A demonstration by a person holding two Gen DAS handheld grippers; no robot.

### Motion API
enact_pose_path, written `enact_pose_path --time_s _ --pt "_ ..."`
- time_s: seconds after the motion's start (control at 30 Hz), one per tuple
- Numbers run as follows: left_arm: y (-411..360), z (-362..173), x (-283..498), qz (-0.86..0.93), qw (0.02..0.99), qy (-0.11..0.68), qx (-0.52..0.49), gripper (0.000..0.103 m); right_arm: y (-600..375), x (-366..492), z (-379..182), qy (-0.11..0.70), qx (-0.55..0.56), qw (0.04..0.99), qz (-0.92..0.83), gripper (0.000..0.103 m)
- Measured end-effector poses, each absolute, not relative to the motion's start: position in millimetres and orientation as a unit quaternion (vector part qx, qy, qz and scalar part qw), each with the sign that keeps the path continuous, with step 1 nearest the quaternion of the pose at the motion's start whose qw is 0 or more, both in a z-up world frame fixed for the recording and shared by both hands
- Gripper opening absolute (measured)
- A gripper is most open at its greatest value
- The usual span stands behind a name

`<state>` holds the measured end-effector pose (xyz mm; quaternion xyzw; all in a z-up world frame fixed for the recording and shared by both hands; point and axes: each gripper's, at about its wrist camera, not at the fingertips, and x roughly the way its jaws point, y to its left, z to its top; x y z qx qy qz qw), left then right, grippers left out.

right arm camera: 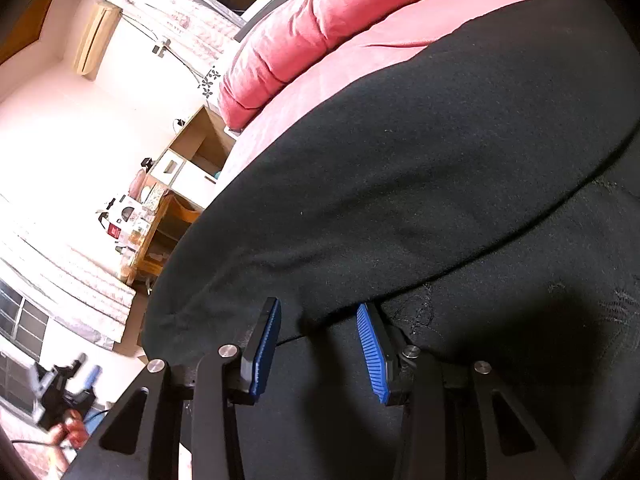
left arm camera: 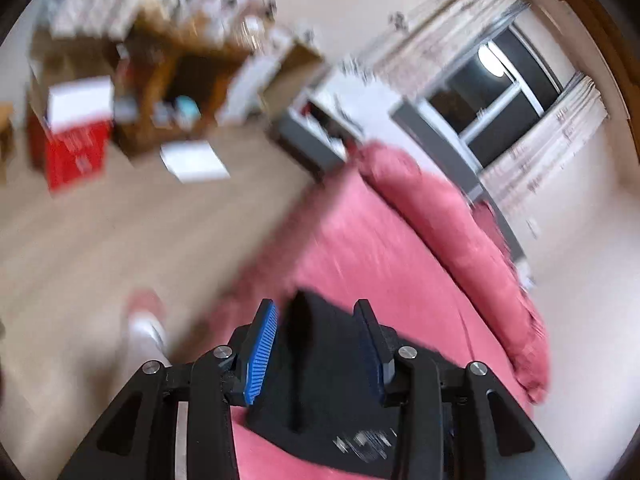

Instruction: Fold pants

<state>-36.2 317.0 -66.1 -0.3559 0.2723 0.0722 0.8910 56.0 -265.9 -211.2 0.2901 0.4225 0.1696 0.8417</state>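
Left gripper (left arm camera: 316, 350): I see its jaws wide, nothing gripped.
Right gripper (right arm camera: 320, 350): jaws wide over black cloth.
Pants (right arm camera: 420, 184): spread on the pink bed (right arm camera: 320, 76), filling frame centre and right.

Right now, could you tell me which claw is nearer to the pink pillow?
Left, tentatively. The left claw is open over the pants, the pillow just beyond. The right claw faces it across the pants' whole width.

The left hand-held gripper (left arm camera: 316, 344) hangs with its blue pads spread apart over black pants (left arm camera: 320, 392) lying on a pink bed (left arm camera: 360, 240); the view is motion-blurred.
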Motion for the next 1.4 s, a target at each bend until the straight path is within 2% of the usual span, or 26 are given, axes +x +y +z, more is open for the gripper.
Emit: enact_pose_path --time_s 0.17,0.33,0.43,0.57,0.67,0.97,1.0,1.13,1.2,1.23,1.27,1.33,1.4 --pt "322 -58 -39 0.087 0.88 0.302 -0.356 0.043 -258 57 -210 0.421 0.281 0.846 0.171 0.041" --pt "258 -120 -10 -0.025 0.811 0.404 -0.423 0.043 -248 55 -211 0.422 0.284 0.845 0.168 0.041" --pt "220 -146 3 -0.076 0.777 0.452 -0.431 0.042 -250 53 -210 0.422 0.282 0.845 0.167 0.042" --pt "203 -157 12 -0.065 0.778 0.466 -0.417 0.042 -257 51 -210 0.418 0.289 0.846 0.162 0.043" --pt "209 -167 15 -0.037 0.767 0.453 -0.452 0.042 -259 52 -212 0.418 0.296 0.844 0.16 0.044" --pt "203 -181 34 0.008 0.781 0.43 -0.453 0.042 -275 64 -207 0.411 0.328 0.841 0.13 0.047" --pt "203 -183 37 0.006 0.78 0.423 -0.462 0.041 -279 66 -207 0.41 0.335 0.839 0.125 0.047" --pt "206 -183 47 0.021 0.79 0.42 -0.447 0.015 -297 72 -206 0.404 0.36 0.835 0.096 0.047" --pt "206 -186 51 0.019 0.791 0.427 -0.438 0.01 -306 74 -209 0.404 0.381 0.828 0.082 0.046" --pt "206 -186 51 0.016 0.794 0.426 -0.434 0.007 -309 75 -211 0.405 0.386 0.825 0.075 0.04" --pt "209 -184 46 0.014 0.797 0.425 -0.428 0.007 -312 76 -211 0.408 0.384 0.826 0.067 0.026" --pt "211 -176 43 0.011 0.804 0.417 -0.424 0.006 -314 74 -206 0.407 0.366 0.835 0.058 0.008" --pt "218 -164 36 0.003 0.806 0.404 -0.432 0.006 -314 68 -196 0.395 0.361 0.842 0.071 0.008"
